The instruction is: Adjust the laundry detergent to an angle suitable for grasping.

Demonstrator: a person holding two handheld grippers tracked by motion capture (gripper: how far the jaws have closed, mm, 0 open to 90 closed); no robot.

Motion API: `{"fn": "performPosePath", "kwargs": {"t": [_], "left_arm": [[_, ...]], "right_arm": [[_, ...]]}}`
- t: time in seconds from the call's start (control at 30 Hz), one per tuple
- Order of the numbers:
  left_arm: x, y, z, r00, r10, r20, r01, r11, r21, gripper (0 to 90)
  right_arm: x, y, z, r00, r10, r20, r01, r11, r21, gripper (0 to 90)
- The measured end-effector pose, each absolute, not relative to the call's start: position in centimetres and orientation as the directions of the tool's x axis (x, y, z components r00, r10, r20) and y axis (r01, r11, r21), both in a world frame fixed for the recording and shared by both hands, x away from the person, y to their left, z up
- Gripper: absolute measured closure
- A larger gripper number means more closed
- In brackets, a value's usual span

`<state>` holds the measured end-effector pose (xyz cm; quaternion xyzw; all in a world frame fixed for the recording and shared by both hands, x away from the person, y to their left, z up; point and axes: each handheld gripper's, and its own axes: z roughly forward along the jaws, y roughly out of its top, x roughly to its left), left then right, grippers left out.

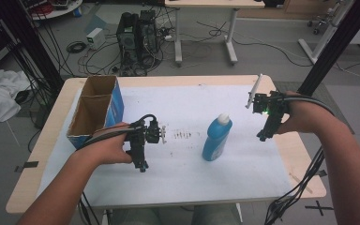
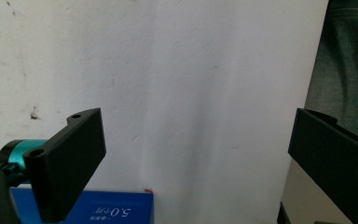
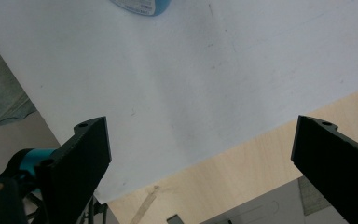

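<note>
White-covered table (image 1: 178, 164), cable-strewn floor (image 1: 262, 47)

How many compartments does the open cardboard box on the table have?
2. The open blue-sided cardboard box at the table's far left is split by one divider: a far compartment and a near compartment. Their floors are partly hidden.

A light wooden table (image 1: 37, 154) carries a white sheet (image 1: 183, 164) (smudged mid-way); on it, a blue bottle (image 1: 216, 139) centre-right and a cardboard box (image 1: 95, 111) far left.
</note>
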<state>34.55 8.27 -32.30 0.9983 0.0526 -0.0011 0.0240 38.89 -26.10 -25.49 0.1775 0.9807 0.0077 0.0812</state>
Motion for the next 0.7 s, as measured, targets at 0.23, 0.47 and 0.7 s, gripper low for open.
{"fn": "performPosePath", "kwargs": {"t": [0.23,0.47,0.7], "left_arm": [[34.47,8.08,-31.88,0.996,0.093,-0.017,0.094,-0.993,0.071,3.8],[34.51,8.19,-31.51,0.991,0.115,-0.07,0.124,-0.982,0.143,3.8],[34.2,8.42,-31.68,0.981,0.136,-0.14,0.164,-0.962,0.217,3.8]], "right_arm": [[38.97,-26.14,-25.28,-0.925,0.348,-0.156,0.345,0.938,0.047,3.8],[38.9,-26.36,-25.46,-0.921,0.354,-0.159,0.349,0.935,0.061,3.8],[38.73,-26.55,-25.5,-0.918,0.361,-0.163,0.353,0.932,0.078,3.7]]}}
